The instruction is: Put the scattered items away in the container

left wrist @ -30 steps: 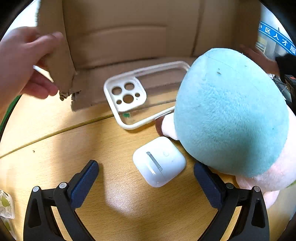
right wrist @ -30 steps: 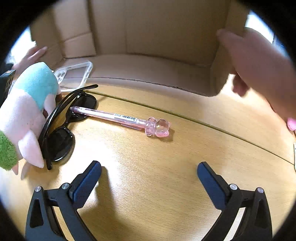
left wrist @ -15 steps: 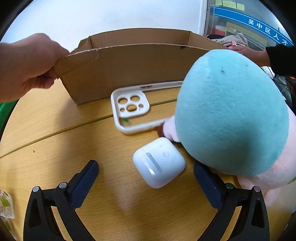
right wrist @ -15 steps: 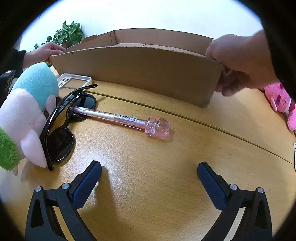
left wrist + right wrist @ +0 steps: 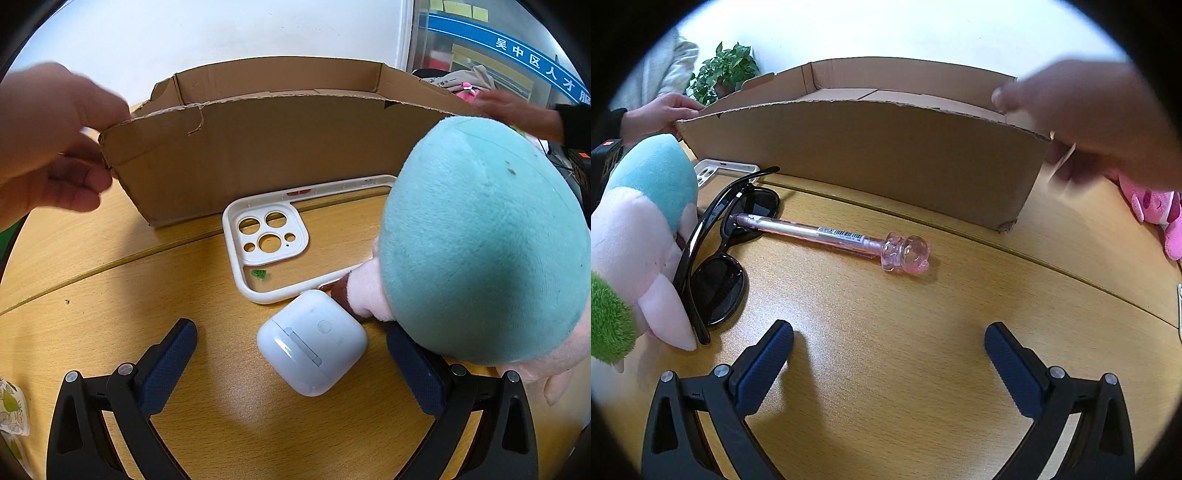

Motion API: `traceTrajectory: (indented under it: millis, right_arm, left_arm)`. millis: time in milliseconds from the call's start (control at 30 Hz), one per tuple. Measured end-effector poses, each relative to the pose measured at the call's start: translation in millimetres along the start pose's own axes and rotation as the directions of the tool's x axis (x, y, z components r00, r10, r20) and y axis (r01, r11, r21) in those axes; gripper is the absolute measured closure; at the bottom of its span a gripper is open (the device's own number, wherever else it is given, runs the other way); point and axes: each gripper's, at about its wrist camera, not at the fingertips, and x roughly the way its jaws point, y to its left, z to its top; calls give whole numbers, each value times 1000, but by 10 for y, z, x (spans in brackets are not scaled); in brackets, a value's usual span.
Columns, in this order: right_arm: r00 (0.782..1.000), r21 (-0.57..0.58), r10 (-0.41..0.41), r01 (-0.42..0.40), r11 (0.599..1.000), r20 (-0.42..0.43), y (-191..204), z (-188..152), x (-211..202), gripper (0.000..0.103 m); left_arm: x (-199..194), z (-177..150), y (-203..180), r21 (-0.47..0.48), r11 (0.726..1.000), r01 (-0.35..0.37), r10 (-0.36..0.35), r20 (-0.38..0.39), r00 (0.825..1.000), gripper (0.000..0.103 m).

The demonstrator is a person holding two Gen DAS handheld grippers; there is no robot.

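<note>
A low cardboard box [image 5: 258,147] stands upright at the back of the wooden table; it also shows in the right wrist view [image 5: 864,155]. My left gripper [image 5: 291,354] is open, with a white earbud case [image 5: 312,341] lying between its fingers. A white phone case [image 5: 273,240] lies beyond it, and a teal and pink plush toy [image 5: 480,236] sits at the right. My right gripper [image 5: 888,350] is open and empty. Ahead of it lie a pink pen [image 5: 831,236] and black sunglasses [image 5: 724,251], beside the plush toy [image 5: 646,221].
Two bare hands hold the box ends, one at the left [image 5: 48,140] and one at the right [image 5: 513,110]. A pink plush [image 5: 1156,210] lies at the far right of the table. A potted plant [image 5: 724,74] stands behind the box.
The box was tipped on its side with its opening facing me; the hands have set it upright behind the items. Both grippers have stayed still and open.
</note>
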Motion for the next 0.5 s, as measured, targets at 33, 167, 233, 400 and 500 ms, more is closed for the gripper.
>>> traceTrajectory:
  millis: [33, 167, 233, 400, 500]
  right_arm:
    - [1000, 0, 0, 0, 1000, 0, 0, 0, -1, 0]
    - [1000, 1, -1, 1, 1000, 0, -1, 1, -1, 0]
    - [1000, 2, -1, 1, 1000, 0, -1, 0, -1, 0]
    - [1000, 3, -3, 3, 1000, 0, -2, 1, -1, 0]
    - [1000, 4, -3, 3, 1000, 0, -3, 1, 0, 0]
  left_arm:
    - [0, 0, 0, 0, 1000, 0, 0, 0, 1000, 0]
    - [0, -1, -2, 0, 1000, 0, 0, 0, 1000, 0]
    - [0, -1, -2, 0, 1000, 0, 0, 0, 1000, 0]
    - [-1, -1, -4, 0, 1000, 0, 0, 0, 1000, 0]
    - [-1, -1, -5, 0, 1000, 0, 0, 0, 1000, 0]
